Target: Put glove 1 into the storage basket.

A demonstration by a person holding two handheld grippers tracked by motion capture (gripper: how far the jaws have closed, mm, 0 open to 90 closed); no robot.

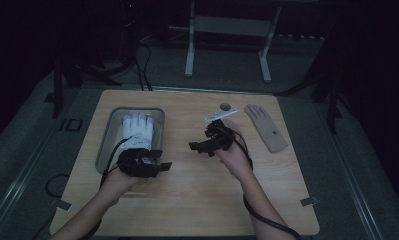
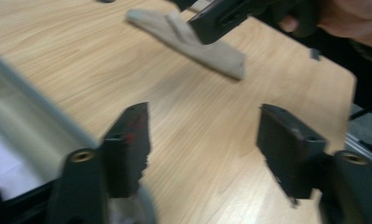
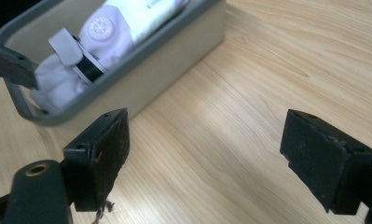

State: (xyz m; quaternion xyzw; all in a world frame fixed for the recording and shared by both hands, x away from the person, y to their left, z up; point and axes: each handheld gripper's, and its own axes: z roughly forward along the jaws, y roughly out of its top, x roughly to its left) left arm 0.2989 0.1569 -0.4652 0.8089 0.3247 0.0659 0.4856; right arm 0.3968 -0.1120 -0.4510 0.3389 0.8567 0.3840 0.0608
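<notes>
Nearest the high view's camera, the person's two forearms come in from the bottom edge, each hand carrying a gripper over the wooden surface (image 1: pixel 187 200). The left gripper (image 1: pixel 159 164) sits at the near end of the grey tray (image 1: pixel 105 140), its jaws spread apart with nothing between them; in the left gripper view bare wood shows in the gap. The right gripper (image 1: pixel 199 146) hovers mid-surface, pointing toward the tray, and its jaws likewise stand wide and empty, as the right gripper view shows plainly. Inside the tray lies the white glove (image 1: pixel 136 129), bunched against the wall, with a dark band (image 3: pixel 88 67) across its cuff. Farther off, to the right, the beige glove (image 1: pixel 265 126) lies flat on the surface, well apart from the tray, with a small grey disc (image 1: pixel 225 106) near its fingertips. The step in hand looks like going for the beige glove so that it can join its mate in the tray. To do it well, the right gripper should turn toward that glove, come down at its cuff end, where the fabric gives an edge to pinch, and close fully before lifting, since a flat glove slips easily. The left gripper would do best waiting beside the tray, ready to steady its rim.
</notes>
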